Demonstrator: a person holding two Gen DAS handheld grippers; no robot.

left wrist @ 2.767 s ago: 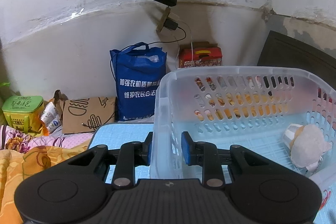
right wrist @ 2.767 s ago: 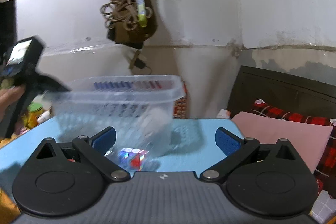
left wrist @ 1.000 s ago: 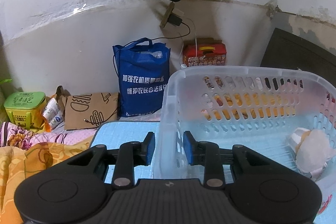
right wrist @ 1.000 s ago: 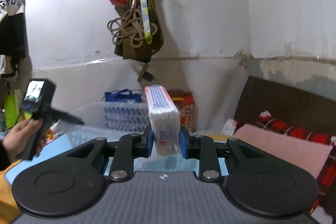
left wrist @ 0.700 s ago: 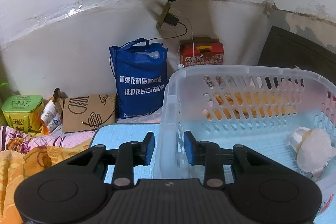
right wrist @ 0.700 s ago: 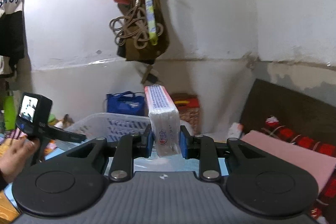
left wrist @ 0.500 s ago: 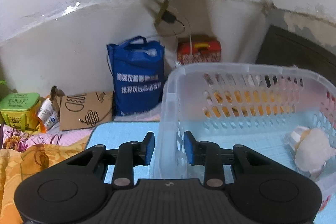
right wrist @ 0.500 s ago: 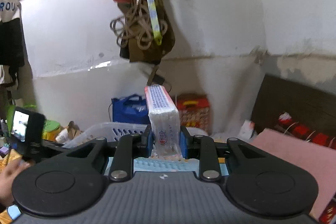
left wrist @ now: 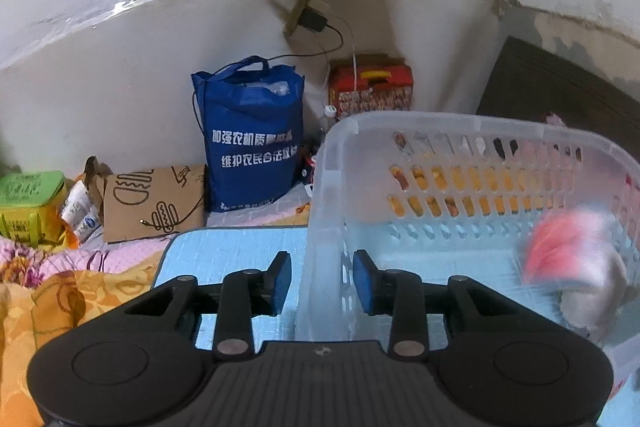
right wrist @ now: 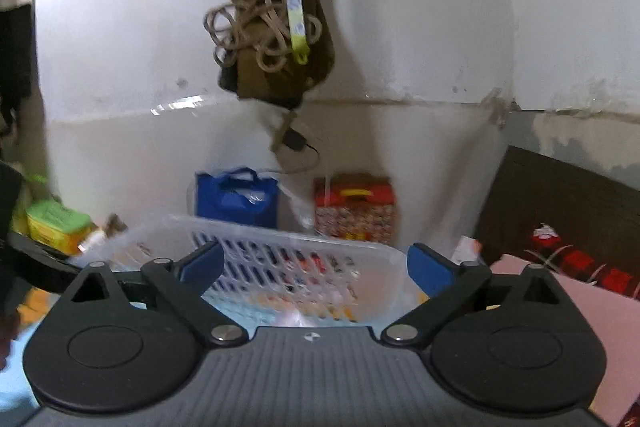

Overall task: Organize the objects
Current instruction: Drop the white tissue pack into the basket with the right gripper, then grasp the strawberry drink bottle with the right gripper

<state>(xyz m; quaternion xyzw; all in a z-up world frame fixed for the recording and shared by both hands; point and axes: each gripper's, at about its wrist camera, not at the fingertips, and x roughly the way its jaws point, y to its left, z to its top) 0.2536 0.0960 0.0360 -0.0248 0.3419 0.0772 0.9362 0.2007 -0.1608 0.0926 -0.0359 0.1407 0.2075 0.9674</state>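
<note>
The left claw [left wrist: 322, 281] straddles the basket's [left wrist: 460, 125] near corner wall, its jaws easing apart, pads seemingly just off the plastic. The right claw [right wrist: 314, 267] is spreading wide over the basket's rim with nothing between its jaws. A pink-and-white blur [left wrist: 568, 251], probably a soft pack, sits inside the basket at its right end on the blue mat [left wrist: 224, 247]. The basket looks light, thin and flexible, probably slick; best pinched at the stiffer rim.
</note>
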